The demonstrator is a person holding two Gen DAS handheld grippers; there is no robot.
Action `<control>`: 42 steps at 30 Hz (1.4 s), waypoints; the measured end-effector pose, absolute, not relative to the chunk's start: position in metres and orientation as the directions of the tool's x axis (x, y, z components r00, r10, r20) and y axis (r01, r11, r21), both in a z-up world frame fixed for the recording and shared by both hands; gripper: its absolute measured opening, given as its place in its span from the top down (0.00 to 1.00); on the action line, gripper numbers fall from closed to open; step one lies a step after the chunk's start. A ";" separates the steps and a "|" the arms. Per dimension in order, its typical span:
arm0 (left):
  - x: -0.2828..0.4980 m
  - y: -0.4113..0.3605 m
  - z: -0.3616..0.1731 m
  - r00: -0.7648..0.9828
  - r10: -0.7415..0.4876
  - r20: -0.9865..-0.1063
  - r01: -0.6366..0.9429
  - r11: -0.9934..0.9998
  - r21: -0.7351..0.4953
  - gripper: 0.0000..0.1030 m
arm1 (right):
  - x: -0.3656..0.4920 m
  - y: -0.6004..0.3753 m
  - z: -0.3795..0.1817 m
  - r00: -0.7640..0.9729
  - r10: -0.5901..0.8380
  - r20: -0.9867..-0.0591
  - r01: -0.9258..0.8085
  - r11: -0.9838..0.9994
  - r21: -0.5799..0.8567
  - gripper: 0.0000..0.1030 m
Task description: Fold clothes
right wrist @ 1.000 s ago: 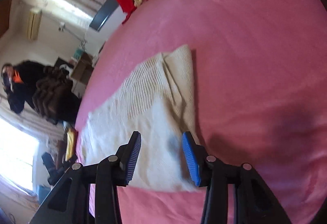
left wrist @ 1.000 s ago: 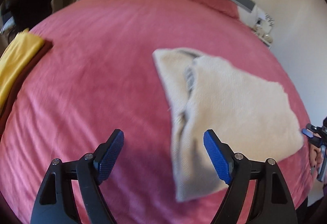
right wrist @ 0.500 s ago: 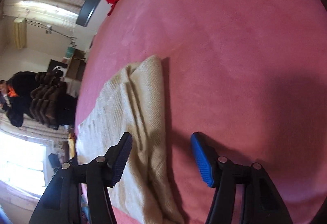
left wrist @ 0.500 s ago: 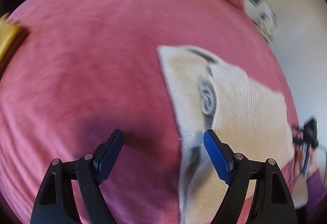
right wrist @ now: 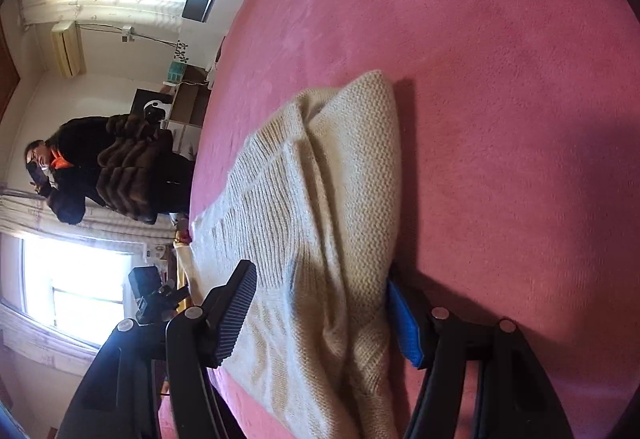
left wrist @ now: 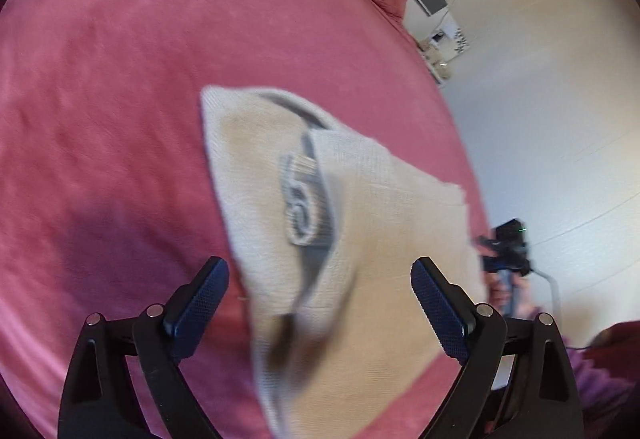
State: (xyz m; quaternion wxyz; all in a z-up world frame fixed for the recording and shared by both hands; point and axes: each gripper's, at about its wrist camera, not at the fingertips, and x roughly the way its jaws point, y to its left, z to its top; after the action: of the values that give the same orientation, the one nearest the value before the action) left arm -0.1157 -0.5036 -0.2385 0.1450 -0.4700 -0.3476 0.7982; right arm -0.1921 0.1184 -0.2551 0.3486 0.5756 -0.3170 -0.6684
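- Since both grippers sit low over the cream sweater (left wrist: 360,239), partly folded on the pink bedspread (left wrist: 120,119), the step in hand looks like picking up its near edge for the next fold.
- L gripper (left wrist: 320,307): jaws wide apart and opening; sweater's near part lies between them, pads not pressing it.
- R gripper (right wrist: 324,315): jaws apart, nothing clamped; sweater's folded edge lies between them, blue pad at 3 o'clock just beside or touching the knit, can't tell which.
- To do it well, imo: bite all layers at the edge, not just the top one; close both sides at matching spots so the fold comes over square; lift low, no dragging the bedspread.
- Only L view shows: grey neck label (left wrist: 304,199) at center, wall socket at 1 o'clock, other gripper at 3 o'clock.
- Only R view shows: knit ribs sharp, a bystander in dark coat (right wrist: 112,167) at 9 o'clock, window at 8 o'clock, curtains at 11 o'clock.
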 end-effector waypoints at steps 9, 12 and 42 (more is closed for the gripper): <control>-0.131 -0.490 -0.247 -0.518 0.510 -0.686 0.105 -0.759 -0.643 0.09 | -0.196 0.093 -0.255 -0.004 -0.849 -0.528 0.176 -0.520 0.836 0.37; -0.135 -0.496 -0.252 -0.553 0.496 -0.670 0.157 -0.727 -0.668 0.09 | -0.201 0.082 -0.258 0.005 -0.840 -0.542 0.160 -0.534 0.830 0.37; -0.068 -0.465 -0.129 -0.737 0.146 -0.660 0.133 -0.926 -0.353 0.92 | -0.140 0.018 -0.103 -0.265 -0.557 -0.787 0.389 -0.809 0.442 0.84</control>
State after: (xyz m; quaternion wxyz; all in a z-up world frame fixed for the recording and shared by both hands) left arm -0.0681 -0.4645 -0.1293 0.0036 -0.3627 -0.1923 0.9118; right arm -0.1403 0.0181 -0.1027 0.2989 0.5273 -0.0798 -0.7913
